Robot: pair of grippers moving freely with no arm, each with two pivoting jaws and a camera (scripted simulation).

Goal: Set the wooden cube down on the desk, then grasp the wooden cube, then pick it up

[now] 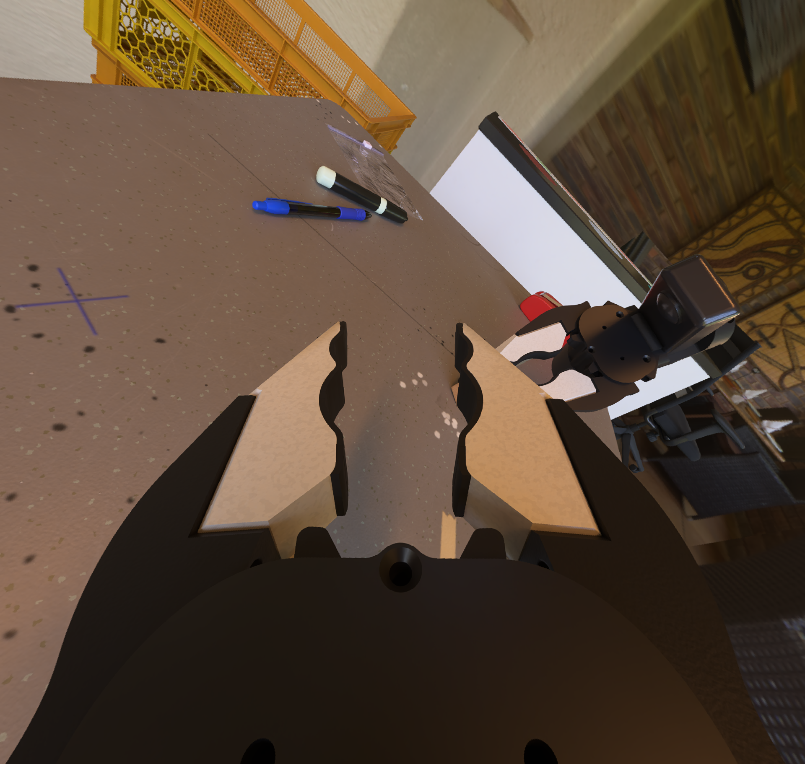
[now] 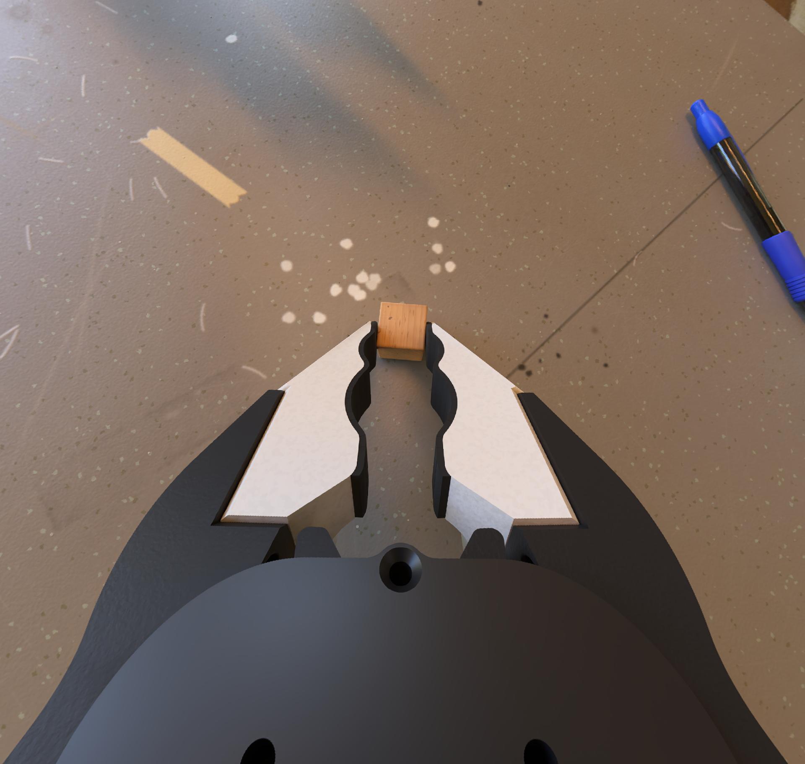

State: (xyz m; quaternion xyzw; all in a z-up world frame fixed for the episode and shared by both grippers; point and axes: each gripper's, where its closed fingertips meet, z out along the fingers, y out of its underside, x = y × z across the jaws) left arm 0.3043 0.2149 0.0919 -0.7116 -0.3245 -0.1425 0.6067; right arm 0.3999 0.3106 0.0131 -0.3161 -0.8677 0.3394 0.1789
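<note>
A small wooden cube [image 2: 400, 328] sits between the fingertips of my right gripper [image 2: 400, 334], which is shut on it over the speckled brown desk [image 2: 566, 438]. I cannot tell whether the cube touches the desk. My left gripper [image 1: 400, 338] is open and empty, low over the desk [image 1: 174, 394]. The right gripper also shows in the left wrist view [image 1: 533, 362] at the desk's right edge; the cube is hidden there.
A blue pen [image 1: 309, 209] [image 2: 749, 194] and a black marker with a white cap [image 1: 361, 194] lie on the desk by a clear plastic bag [image 1: 374, 168]. A yellow and orange crate [image 1: 209, 42] stands behind. A tape strip [image 2: 191, 166] lies left.
</note>
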